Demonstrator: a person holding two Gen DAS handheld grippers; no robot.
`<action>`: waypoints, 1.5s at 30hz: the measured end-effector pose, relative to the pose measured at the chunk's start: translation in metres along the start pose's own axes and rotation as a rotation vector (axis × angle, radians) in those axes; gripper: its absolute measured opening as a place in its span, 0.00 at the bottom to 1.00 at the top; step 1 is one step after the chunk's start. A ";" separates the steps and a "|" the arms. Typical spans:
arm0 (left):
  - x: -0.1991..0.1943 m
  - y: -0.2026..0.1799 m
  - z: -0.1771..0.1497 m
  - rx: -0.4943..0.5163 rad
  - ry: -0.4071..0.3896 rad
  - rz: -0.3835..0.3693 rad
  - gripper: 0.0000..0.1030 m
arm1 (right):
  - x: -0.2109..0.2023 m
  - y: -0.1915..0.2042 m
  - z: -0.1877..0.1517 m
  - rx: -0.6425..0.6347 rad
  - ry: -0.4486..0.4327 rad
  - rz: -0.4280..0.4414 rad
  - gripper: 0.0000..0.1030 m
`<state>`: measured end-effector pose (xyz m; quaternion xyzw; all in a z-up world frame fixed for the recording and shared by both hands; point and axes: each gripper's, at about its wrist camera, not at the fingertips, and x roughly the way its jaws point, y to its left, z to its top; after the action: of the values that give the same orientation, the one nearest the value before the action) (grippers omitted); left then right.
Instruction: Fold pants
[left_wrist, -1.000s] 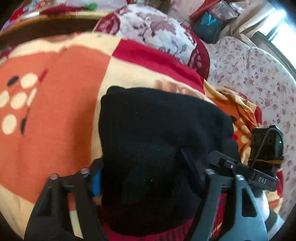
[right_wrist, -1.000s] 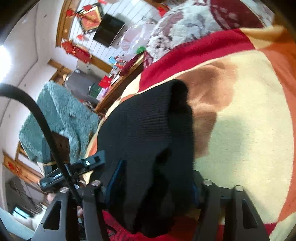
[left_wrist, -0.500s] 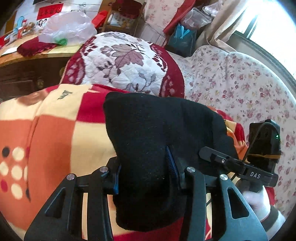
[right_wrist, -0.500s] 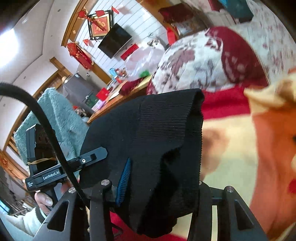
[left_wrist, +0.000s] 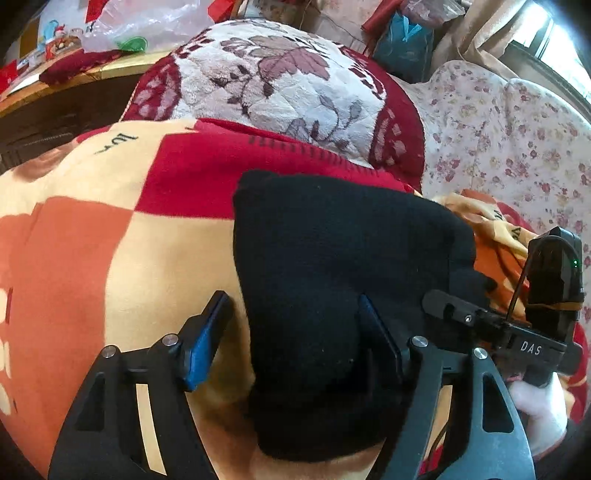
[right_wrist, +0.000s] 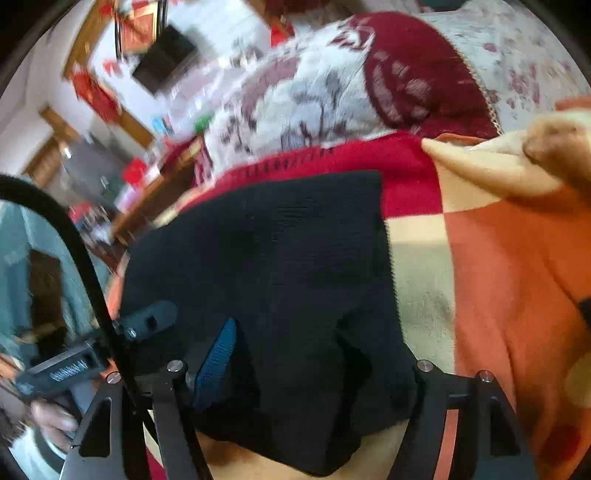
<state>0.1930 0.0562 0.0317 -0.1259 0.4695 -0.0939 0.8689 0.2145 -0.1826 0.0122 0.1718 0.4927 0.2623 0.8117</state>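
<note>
The black knit pants (left_wrist: 332, 277) lie folded in a thick bundle on an orange, cream and red checked blanket (left_wrist: 110, 240). My left gripper (left_wrist: 295, 332) is open, its jaws wide apart astride the near left end of the bundle; the left pad (left_wrist: 207, 332) stands clear of the cloth. In the right wrist view the pants (right_wrist: 295, 277) fill the middle. My right gripper (right_wrist: 314, 354) is open around the near right end of the bundle; its blue left pad (right_wrist: 216, 358) shows, the right one is hidden by cloth.
A red and white leaf-patterned cushion (left_wrist: 280, 81) sits just beyond the pants. A floral sofa back (left_wrist: 517, 129) rises at the right. A wooden table (left_wrist: 55, 85) with a plastic bag stands at the far left. The blanket's corner (right_wrist: 517, 162) is bunched up at right.
Both grippers carried the lifted pants forward, lowered them onto the blanket near the cushion, and opened their jaws, letting go of the cloth.
</note>
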 end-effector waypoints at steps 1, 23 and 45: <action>-0.003 0.001 0.000 -0.006 0.005 0.004 0.71 | -0.005 0.001 -0.001 -0.007 -0.004 -0.013 0.67; -0.107 -0.037 -0.055 0.071 -0.139 0.227 0.70 | -0.102 0.076 -0.058 -0.091 -0.121 -0.152 0.73; -0.138 -0.062 -0.074 0.117 -0.218 0.271 0.70 | -0.116 0.105 -0.077 -0.112 -0.153 -0.161 0.76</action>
<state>0.0532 0.0263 0.1210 -0.0202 0.3790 0.0111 0.9251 0.0750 -0.1653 0.1160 0.1055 0.4261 0.2098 0.8737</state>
